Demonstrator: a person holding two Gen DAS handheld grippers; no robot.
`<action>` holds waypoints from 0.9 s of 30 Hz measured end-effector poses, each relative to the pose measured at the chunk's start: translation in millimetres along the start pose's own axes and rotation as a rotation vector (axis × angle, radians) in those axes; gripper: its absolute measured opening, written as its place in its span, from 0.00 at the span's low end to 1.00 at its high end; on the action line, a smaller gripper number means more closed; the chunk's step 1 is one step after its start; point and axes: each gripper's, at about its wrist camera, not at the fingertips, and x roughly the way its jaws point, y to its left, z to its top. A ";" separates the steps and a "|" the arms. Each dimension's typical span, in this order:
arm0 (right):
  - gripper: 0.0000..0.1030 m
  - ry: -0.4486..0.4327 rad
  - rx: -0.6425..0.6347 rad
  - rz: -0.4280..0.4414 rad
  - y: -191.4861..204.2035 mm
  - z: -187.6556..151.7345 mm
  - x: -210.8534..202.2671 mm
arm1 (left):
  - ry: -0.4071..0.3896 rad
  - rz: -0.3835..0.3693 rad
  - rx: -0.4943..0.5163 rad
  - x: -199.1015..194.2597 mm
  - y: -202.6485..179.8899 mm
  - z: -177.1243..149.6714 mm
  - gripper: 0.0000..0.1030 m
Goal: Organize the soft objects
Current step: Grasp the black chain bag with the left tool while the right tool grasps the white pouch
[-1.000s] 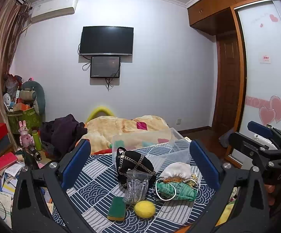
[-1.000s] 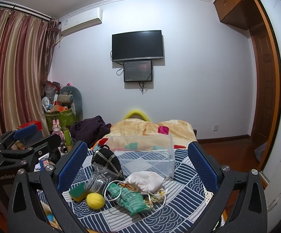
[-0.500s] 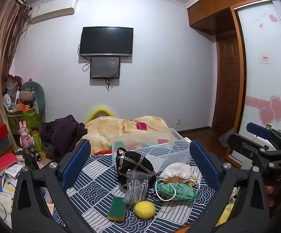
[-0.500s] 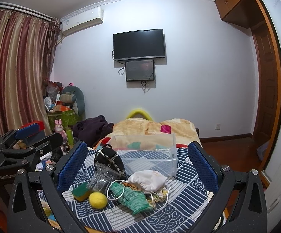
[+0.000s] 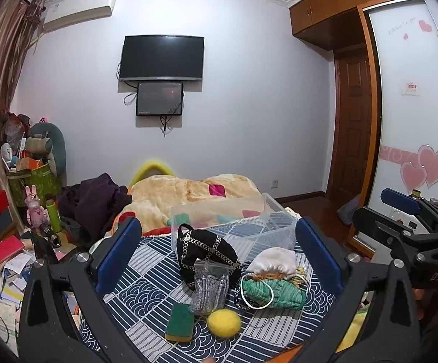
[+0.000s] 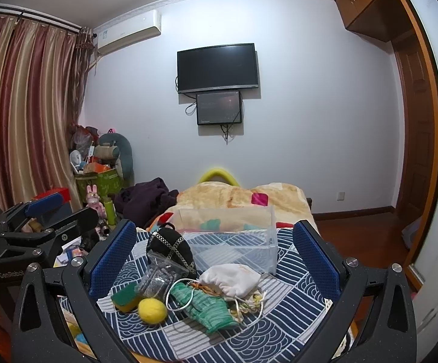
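Soft objects lie clustered on a blue-and-white patterned cloth (image 5: 146, 275) covering the desk, seen between two pairs of wide-open, empty fingers. From left to right in the left wrist view: a green-and-yellow sponge (image 5: 179, 322) lies flat near the front edge, just beside a yellow ball (image 5: 224, 322); behind them a clear zip bag (image 5: 210, 287) of grey material leans against a black chain-strapped purse (image 5: 203, 249); to the right a green knitted item (image 5: 274, 292) with a white cord looped over it lies under a white drawstring pouch (image 5: 274, 264). Behind the cluster stands a clear plastic bin (image 5: 234, 224). The left gripper (image 5: 219, 260) frames the pile with its blue-padded fingers (image 5: 119, 254) spread apart, touching nothing. The right gripper (image 6: 214, 260) is likewise spread wide, well clear of the objects. Each gripper shows at the edge of the other's view. A beige blanket (image 6: 240, 196) lies beyond the bin, below a wall-mounted television (image 6: 217, 66).
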 end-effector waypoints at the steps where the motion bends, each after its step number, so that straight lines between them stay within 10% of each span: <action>1: 1.00 0.004 -0.002 -0.004 -0.7 -1.4 1.9 | 0.010 -0.003 -0.002 3.3 1.2 -1.7 1.00; 11: 0.95 0.155 0.027 -0.010 -23.7 -27.8 45.7 | 0.141 0.006 -0.032 57.4 22.5 -21.0 0.99; 27: 0.83 0.436 0.107 0.046 -43.0 -66.1 144.3 | 0.340 0.035 -0.095 166.5 58.6 -46.5 0.65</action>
